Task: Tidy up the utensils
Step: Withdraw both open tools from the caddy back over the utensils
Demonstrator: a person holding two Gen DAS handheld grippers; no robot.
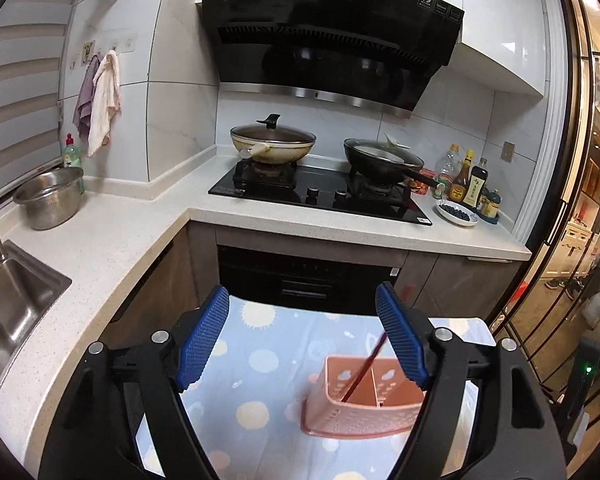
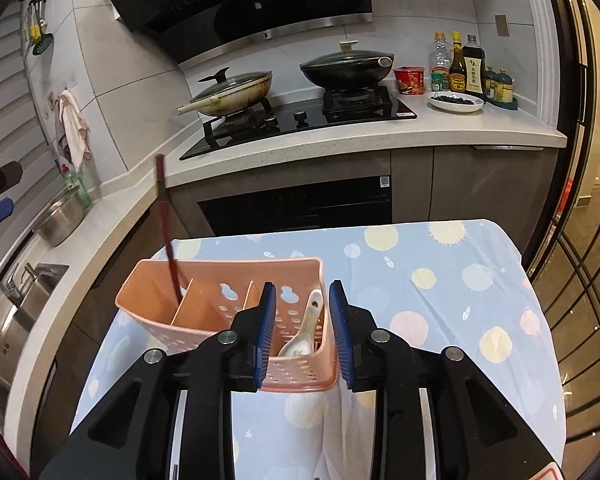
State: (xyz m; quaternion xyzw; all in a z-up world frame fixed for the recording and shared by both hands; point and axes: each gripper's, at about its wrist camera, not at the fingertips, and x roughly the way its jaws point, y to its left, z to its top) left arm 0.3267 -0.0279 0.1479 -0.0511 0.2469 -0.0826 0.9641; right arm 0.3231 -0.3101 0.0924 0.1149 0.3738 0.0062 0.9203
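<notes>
Both utensils look already dropped in the pink caddy (image 2: 236,320), which sits on the blue dotted cloth (image 2: 440,280) near the cloth's left edge. The dark red chopstick (image 2: 168,236) leans in the left compartment; the white ceramic spoon (image 2: 304,334) lies in the right one.

Left gripper (image 1: 304,336): jaws wide apart, nothing between the pads. It hangs above and left of the caddy, angled moderately down; the chopstick top passes just beside the right pad, contact unclear.

Right gripper (image 2: 302,334): jaws partly apart, straddling the caddy's near right corner. The spoon shows in the gap, pads not pressing on it. Pointed more steeply down.

My read: release step done. Next move calls for backing both grippers up and clear without snagging the chopstick or caddy wall. No other loose utensils visible on the cloth.
</notes>
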